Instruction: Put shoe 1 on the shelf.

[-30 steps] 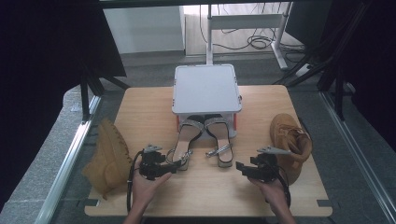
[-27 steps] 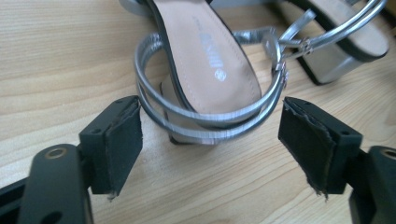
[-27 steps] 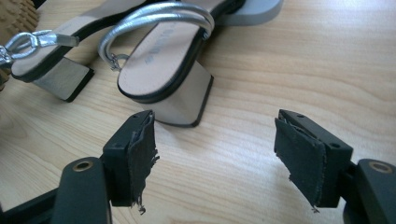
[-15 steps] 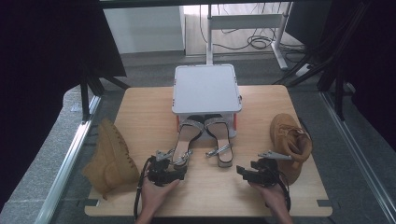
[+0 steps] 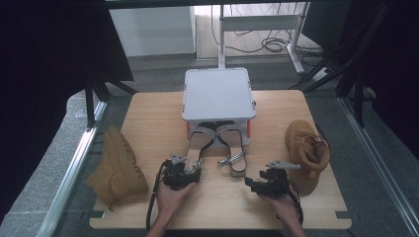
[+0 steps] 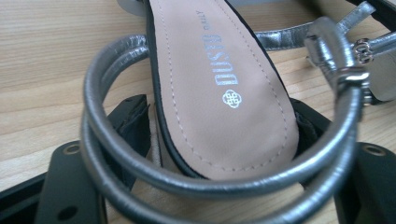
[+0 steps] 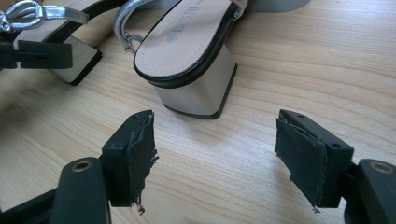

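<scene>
Two silver strappy sandals lie side by side at the table's middle, toes toward a white box. The left sandal has a pink insole and a looped silver ankle strap. My left gripper is open, with a jaw on each side of that sandal's heel. The right sandal shows its block heel just ahead of my right gripper. That gripper is open with nothing between its worn pads.
A white lidded box stands at the back centre of the wooden table. One tan boot lies at the left edge and another tan boot stands at the right, close beside my right hand.
My left gripper has moved right and forward from beside the left boot, so its jaws now straddle the left sandal's heel. The right gripper has hardly moved.
</scene>
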Motion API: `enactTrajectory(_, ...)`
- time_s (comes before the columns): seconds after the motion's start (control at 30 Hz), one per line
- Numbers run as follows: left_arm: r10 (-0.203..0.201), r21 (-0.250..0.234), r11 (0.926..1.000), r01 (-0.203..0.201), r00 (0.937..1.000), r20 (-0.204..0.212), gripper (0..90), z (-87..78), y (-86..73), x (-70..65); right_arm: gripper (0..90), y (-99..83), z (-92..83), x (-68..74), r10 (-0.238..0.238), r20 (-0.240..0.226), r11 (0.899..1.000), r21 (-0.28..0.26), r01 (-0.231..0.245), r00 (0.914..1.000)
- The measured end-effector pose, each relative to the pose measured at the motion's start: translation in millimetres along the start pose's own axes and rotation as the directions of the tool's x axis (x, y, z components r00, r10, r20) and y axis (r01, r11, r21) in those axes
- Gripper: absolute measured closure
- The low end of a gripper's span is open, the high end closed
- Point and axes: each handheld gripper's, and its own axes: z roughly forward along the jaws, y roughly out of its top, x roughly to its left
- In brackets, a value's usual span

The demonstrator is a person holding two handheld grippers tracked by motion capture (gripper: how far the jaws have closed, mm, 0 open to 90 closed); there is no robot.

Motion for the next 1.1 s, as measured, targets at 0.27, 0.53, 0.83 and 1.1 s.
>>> enactTrajectory(0.27, 0.015, 0.067, 0.9977, -0.013, 0.9995, -0.029, 31.5, 6.9, 8.5, -4.3, 28.9, -0.7, -0.3, -0.3, 0.005, 0.007, 1.0, -0.009, -0.005, 1.0)
enactTrajectory(0.53, -0.035, -0.022, 0.9992, 0.034, 0.9972, -0.066, 38.2, 5.9, 10.0, -4.0, 29.0, -2.6, 3.7, 0.0, 0.003, 0.013, 1.0, 0.002, -0.003, 0.9999)
enactTrajectory(0.83, -0.112, -0.048, 0.9927, 0.111, 0.9931, -0.035, 38.6, 10.8, 16.0, -0.5, 29.9, -3.7, 1.1, -1.3, 0.012, 0.015, 1.0, -0.01, -0.012, 0.9998)
enactTrajectory(1.1, -0.158, -0.055, 0.9862, 0.156, 0.9869, -0.033, 38.8, 16.5, 26.7, -1.3, 30.3, -4.3, 2.5, 0.6, 0.01, 0.009, 1.0, 0.002, -0.01, 0.9999)
